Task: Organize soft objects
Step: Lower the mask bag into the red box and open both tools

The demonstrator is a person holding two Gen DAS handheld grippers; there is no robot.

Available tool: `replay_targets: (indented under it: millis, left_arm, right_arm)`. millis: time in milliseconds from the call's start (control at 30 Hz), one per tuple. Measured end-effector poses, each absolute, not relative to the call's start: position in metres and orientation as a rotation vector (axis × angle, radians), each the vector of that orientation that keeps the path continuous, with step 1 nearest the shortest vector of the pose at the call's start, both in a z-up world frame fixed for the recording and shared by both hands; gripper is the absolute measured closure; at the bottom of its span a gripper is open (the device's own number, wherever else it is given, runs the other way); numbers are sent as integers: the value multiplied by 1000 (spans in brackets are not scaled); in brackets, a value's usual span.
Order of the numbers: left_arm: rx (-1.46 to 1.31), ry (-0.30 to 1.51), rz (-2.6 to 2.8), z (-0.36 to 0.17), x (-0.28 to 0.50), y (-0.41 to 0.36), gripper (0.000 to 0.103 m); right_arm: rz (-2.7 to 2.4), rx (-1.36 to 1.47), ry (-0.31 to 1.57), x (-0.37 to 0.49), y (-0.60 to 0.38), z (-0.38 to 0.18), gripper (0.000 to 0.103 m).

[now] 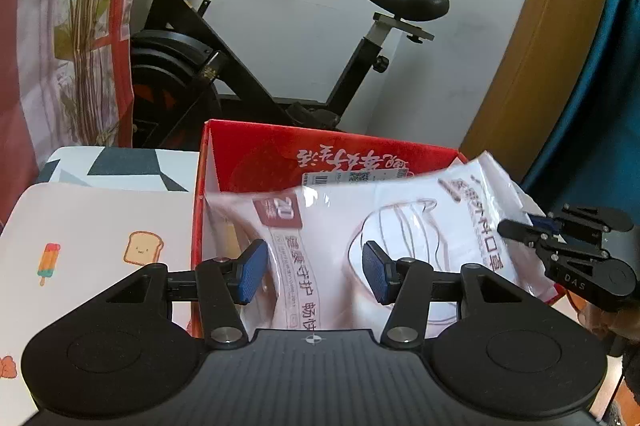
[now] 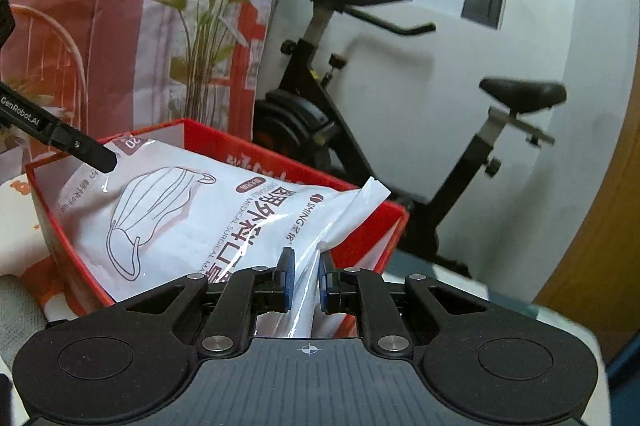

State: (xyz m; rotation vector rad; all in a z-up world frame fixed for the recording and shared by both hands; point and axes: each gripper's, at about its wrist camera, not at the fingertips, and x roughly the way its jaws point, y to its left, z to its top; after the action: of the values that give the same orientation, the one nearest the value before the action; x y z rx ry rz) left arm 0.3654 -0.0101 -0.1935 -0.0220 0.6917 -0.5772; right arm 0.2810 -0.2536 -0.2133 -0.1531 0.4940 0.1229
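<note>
Nearest: right tool (image 2: 306,282) clenched on the clear edge of a white mask pack (image 2: 192,218), pads pinching the plastic. Left tool (image 1: 312,272) released, blue pads spread wide just above the same pack (image 1: 400,226). Printed on the pack: "SMING", "DISPOSABLE MEDICAL SURGICAL MASK" partly legible, a mask outline, "20" on a maroon tab. Lying tilted in an open red box (image 2: 360,238), one corner poking over the rim. On the left tool's arm: "GenRobot.AI". Beyond, a black exercise bike (image 1: 248,57).

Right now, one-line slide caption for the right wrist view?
Right gripper pinches the edge of a white plastic surgical-mask pack lying tilted in an open red cardboard box, black exercise bike behind.
</note>
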Motion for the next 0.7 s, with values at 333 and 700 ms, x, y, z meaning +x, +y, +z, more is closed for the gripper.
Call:
replay_targets:
  millis: [333,700]
  left_arm:
    - [-63,666,-568,-188,364,-11,51]
    - [-84,690,-577,-191,371,-19,72]
  right_arm:
    - [149,-72,614,289,-249,-208,92]
    - [111,-2,794,313,-258,-197,72]
